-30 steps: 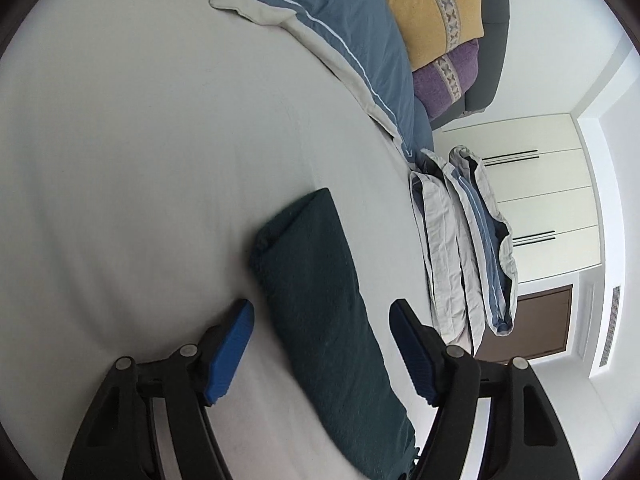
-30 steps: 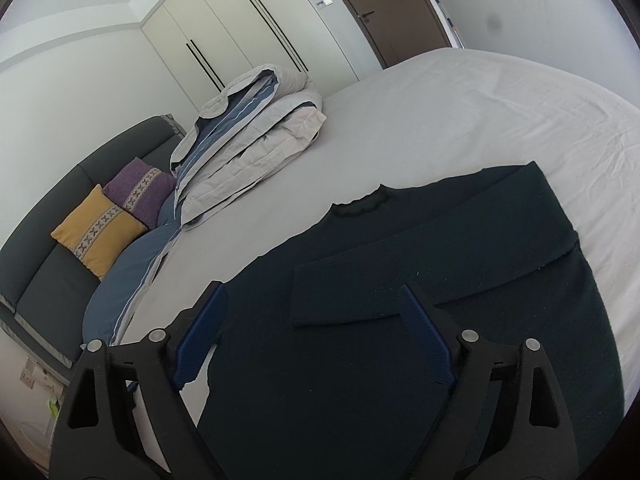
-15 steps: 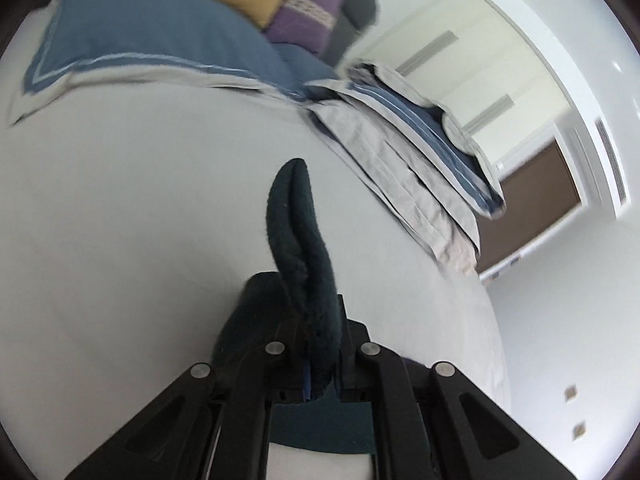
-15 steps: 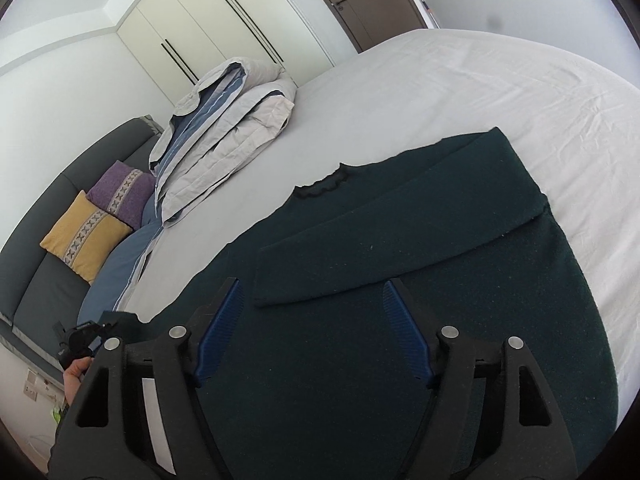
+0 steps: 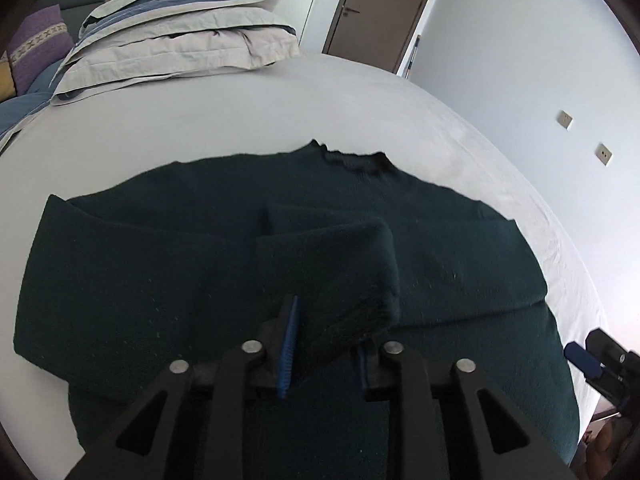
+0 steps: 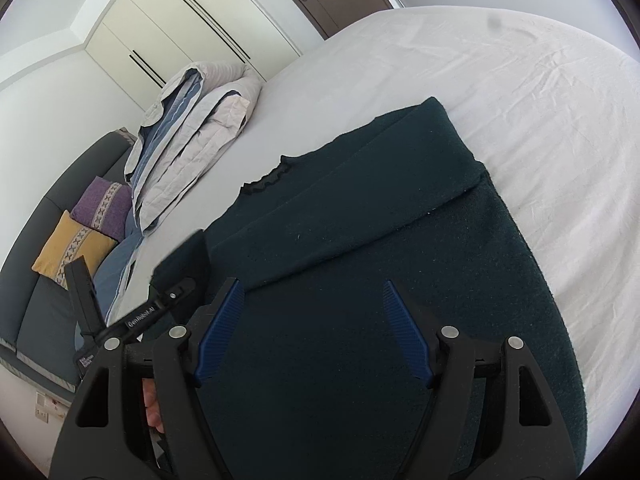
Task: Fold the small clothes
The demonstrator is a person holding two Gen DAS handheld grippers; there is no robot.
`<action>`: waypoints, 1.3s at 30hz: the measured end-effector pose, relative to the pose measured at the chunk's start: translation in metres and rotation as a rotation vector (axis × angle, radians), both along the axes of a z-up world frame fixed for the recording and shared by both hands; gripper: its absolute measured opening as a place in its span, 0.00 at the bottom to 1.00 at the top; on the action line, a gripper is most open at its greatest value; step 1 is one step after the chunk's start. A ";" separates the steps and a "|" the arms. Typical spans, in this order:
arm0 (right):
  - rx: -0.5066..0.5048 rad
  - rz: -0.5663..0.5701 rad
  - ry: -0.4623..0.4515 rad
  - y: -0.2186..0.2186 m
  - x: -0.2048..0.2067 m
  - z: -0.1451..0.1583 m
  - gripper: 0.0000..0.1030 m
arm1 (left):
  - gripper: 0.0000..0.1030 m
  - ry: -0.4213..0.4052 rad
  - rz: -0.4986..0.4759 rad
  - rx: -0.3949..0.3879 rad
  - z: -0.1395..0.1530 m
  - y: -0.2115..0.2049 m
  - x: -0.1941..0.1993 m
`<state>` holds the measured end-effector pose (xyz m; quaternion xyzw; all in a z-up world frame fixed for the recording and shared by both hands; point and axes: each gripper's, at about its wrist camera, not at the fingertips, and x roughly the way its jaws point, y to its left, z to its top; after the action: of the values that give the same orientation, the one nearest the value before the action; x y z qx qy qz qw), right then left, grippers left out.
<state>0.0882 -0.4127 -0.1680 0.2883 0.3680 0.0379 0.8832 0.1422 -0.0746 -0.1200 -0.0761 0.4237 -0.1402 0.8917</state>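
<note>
Both sleeves folded across dark green sweater (image 5: pixel 160 280) mid-frame. Left gripper (image 5: pixel 324 344) jaws opening w/ sleeve cuff (image 5: pixel 352 276) btwn them; right gripper (image 6: pixel 312 332) wide open, holding nothing.

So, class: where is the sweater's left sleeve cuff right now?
In the left wrist view the cuff lies folded across the sweater's chest, between the opening jaws of the left gripper, overlapping the end of the other sleeve.
</note>
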 end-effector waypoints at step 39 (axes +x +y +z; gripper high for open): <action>-0.237 0.282 0.152 0.115 0.166 0.006 0.01 | 0.73 -0.081 0.322 -0.253 0.025 0.220 -0.059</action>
<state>0.2544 -0.2975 -0.1619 0.1302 0.4723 0.0957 0.8665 0.0827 0.1457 -0.0955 -0.2485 0.3488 -0.0511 0.9022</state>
